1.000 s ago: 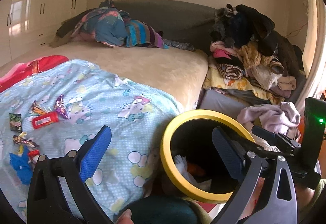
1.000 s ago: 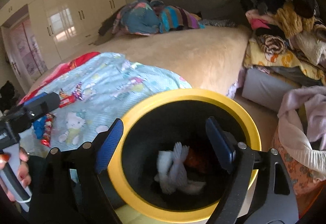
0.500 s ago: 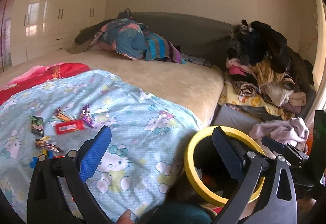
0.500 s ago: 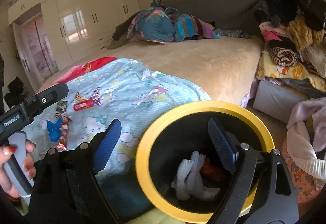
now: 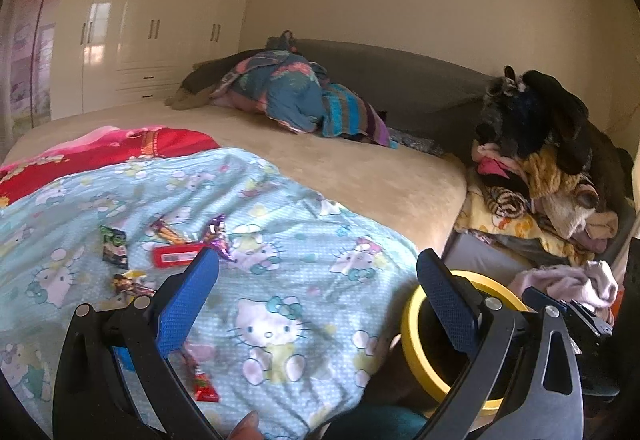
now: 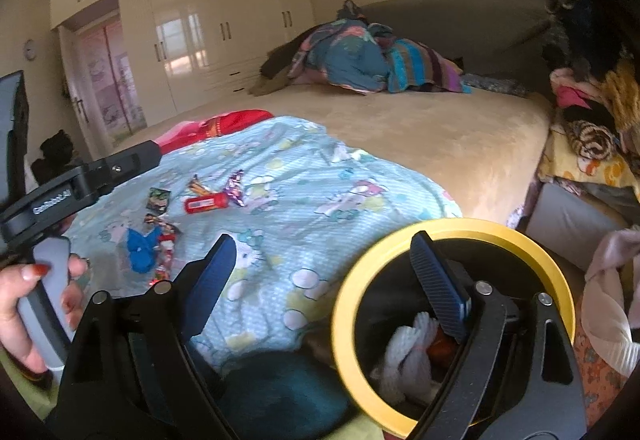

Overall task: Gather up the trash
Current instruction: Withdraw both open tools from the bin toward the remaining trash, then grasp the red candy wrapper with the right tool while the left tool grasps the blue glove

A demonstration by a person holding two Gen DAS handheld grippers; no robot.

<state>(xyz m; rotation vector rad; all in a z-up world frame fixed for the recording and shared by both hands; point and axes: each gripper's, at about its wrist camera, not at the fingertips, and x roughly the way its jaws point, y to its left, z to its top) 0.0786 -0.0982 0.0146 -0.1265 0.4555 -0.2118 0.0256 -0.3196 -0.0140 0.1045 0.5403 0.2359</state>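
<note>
In the left wrist view, the left gripper (image 5: 318, 296) is seen at the bottom of the frame with its blue pads spread wide and nothing between them. A light blue cartoon-print blanket (image 5: 280, 224) fills the lower left, spread over a beige bed (image 5: 360, 159). A cluster of wrappers is scattered at centre left on the blanket: a red wrapper (image 5: 176, 256), a purple wrapper (image 5: 218, 236) just beside it, a dark green packet (image 5: 114, 246) further left, and a small red packet (image 5: 204, 392) lower down. A yellow-rimmed bin (image 5: 412, 336) is placed at the lower right, partly hidden by the right-hand finger. A pile of clothes (image 5: 540, 167) is stacked at the right edge.

In the right wrist view, the right gripper (image 6: 322, 276) is shown at the bottom, its jaws opening and nothing caught between them. The bin (image 6: 348, 304) is seen below it at the lower right, with white crumpled trash (image 6: 408, 348) lying inside. The wrappers are found at centre left on the blanket (image 6: 320, 195), including the red wrapper (image 6: 206, 203) and a blue wrapper (image 6: 140, 248). A hand (image 6: 28, 312) gripping a grey handle is seen at the lower left edge.
</note>
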